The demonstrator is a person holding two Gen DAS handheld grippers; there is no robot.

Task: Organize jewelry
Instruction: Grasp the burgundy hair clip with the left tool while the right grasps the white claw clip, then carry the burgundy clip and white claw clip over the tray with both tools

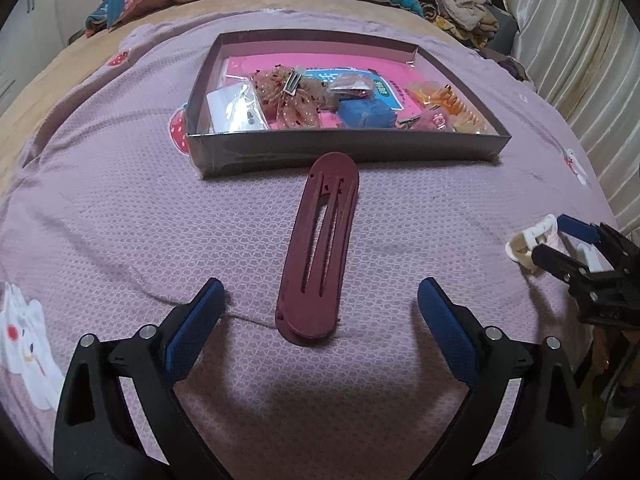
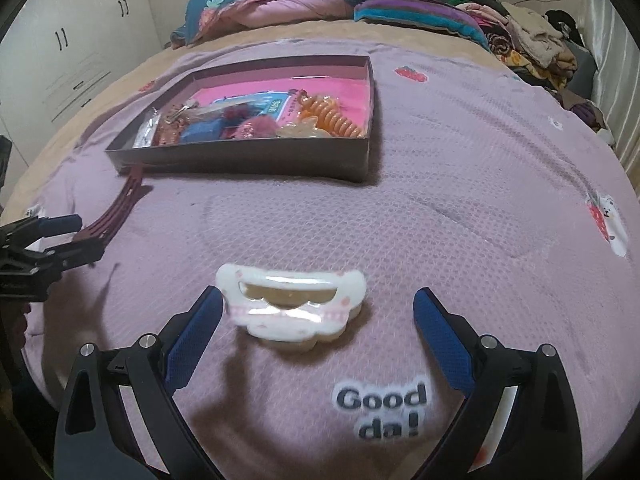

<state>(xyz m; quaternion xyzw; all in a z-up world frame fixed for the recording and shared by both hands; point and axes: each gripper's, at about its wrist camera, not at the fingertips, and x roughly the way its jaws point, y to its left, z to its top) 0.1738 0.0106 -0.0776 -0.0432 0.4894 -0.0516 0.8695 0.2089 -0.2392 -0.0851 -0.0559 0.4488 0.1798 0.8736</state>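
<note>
A long maroon hair clip (image 1: 320, 248) lies on the purple bedspread, its far end by the front wall of the shallow dark box (image 1: 352, 148). My left gripper (image 1: 320, 312) is open, its fingers on either side of the clip's near end. A white claw clip (image 2: 292, 304) lies on the bedspread between the fingers of my open right gripper (image 2: 318, 316). The box (image 2: 240, 152) holds several hair accessories: a bow clip (image 1: 290, 94), a blue box (image 1: 364, 114) and an orange claw clip (image 2: 334, 120). In the right wrist view the maroon clip (image 2: 120, 208) and left gripper (image 2: 56, 236) show at left.
The bedspread (image 1: 120, 220) covers a bed with folded quilts (image 2: 272, 4) and a pile of clothes (image 2: 532, 44) at the far end. White cupboards (image 2: 72, 48) stand at left, a curtain (image 1: 580, 60) at right. The right gripper (image 1: 560, 240) shows at the left view's right edge.
</note>
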